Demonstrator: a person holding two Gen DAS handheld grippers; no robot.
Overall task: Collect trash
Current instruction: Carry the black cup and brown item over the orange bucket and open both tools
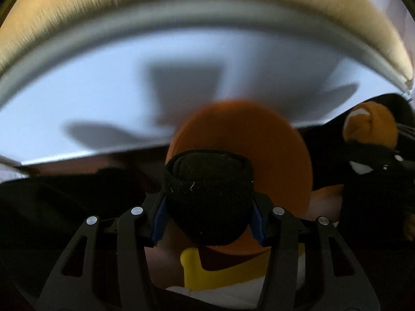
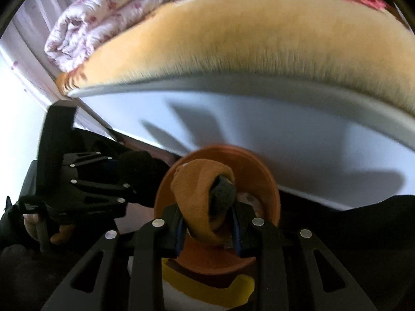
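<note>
My left gripper (image 1: 208, 207) is shut on a rolled black cloth bundle (image 1: 207, 178), its blue pads pressing both sides. Just behind and beneath it is a round orange bin (image 1: 259, 134). At the right edge of the left wrist view, the right gripper (image 1: 373, 145) carries an orange bundle (image 1: 368, 124). In the right wrist view, my right gripper (image 2: 207, 223) is shut on that rolled orange cloth bundle (image 2: 192, 181), which has a grey piece tucked in it, right above the orange bin's rim (image 2: 269, 189). The left gripper (image 2: 129, 178) with the black bundle (image 2: 137, 163) hangs to its left.
A white bed side panel (image 2: 285, 134) with a tan fuzzy blanket (image 2: 233, 41) on top fills the background. A folded floral quilt (image 2: 103, 20) lies on the bed. A yellow and white part (image 2: 243, 290) shows under the bin. A hand (image 2: 59, 230) holds the left gripper.
</note>
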